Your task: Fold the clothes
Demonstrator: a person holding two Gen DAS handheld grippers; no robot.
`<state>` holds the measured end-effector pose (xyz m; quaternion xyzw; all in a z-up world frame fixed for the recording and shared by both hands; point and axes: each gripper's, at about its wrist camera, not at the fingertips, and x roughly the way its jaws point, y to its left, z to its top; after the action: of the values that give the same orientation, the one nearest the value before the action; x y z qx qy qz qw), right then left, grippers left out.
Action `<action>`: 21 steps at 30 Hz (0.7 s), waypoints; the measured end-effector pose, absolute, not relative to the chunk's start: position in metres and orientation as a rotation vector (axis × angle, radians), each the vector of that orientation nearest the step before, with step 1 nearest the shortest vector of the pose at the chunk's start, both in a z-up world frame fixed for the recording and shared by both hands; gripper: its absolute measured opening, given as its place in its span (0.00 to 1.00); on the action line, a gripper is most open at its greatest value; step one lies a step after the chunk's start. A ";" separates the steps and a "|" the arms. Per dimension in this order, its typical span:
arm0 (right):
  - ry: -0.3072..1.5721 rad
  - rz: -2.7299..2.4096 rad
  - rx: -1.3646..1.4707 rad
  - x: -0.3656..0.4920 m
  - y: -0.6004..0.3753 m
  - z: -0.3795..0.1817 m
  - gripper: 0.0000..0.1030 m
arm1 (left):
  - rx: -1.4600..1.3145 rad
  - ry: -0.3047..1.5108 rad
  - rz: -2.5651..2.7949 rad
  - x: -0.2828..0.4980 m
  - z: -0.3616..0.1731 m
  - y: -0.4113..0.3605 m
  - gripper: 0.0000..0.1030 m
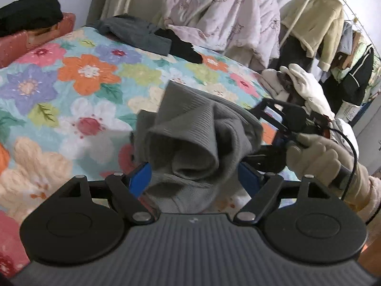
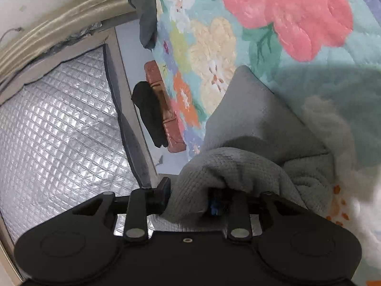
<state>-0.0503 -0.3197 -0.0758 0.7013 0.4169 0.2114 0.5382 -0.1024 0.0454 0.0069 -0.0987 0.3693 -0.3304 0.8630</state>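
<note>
A grey knit garment [image 1: 197, 133] hangs bunched over the flowered bedspread [image 1: 78, 76]. My left gripper [image 1: 195, 174] has its blue fingers [image 1: 140, 178] spread wide, with the cloth lying between them, not pinched. My right gripper [image 2: 190, 197] is shut on the grey garment [image 2: 238, 166], whose cloth wraps over the fingers. The right gripper also shows in the left wrist view [image 1: 281, 128], held by a gloved hand [image 1: 316, 157] at the garment's right side.
A dark grey garment [image 1: 135, 33] and a black one [image 1: 181, 45] lie at the bed's far side. A pink blanket [image 1: 219, 12] is heaped behind. Folded pale clothes [image 1: 276, 83] sit at the bed's right edge. A clothes rack [image 1: 333, 35] stands right. A red pillow [image 1: 35, 38] lies left.
</note>
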 end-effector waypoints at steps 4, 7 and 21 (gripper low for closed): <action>0.975 0.533 1.633 -0.050 -0.323 -0.053 0.72 | -0.162 0.764 -0.696 -0.106 0.005 0.033 0.77; 0.902 0.552 1.572 -0.058 -0.337 -0.039 0.72 | -0.174 0.722 -0.664 -0.102 0.004 0.031 0.79; 0.700 0.428 0.505 -0.072 -0.316 -0.002 0.72 | -0.232 0.721 -0.527 -0.043 -0.016 0.030 0.79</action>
<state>-0.0716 -0.3161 -0.0024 0.2429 0.3368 0.2060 0.8861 -0.0433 0.0302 -0.0155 -0.1120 0.3478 -0.2541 0.8955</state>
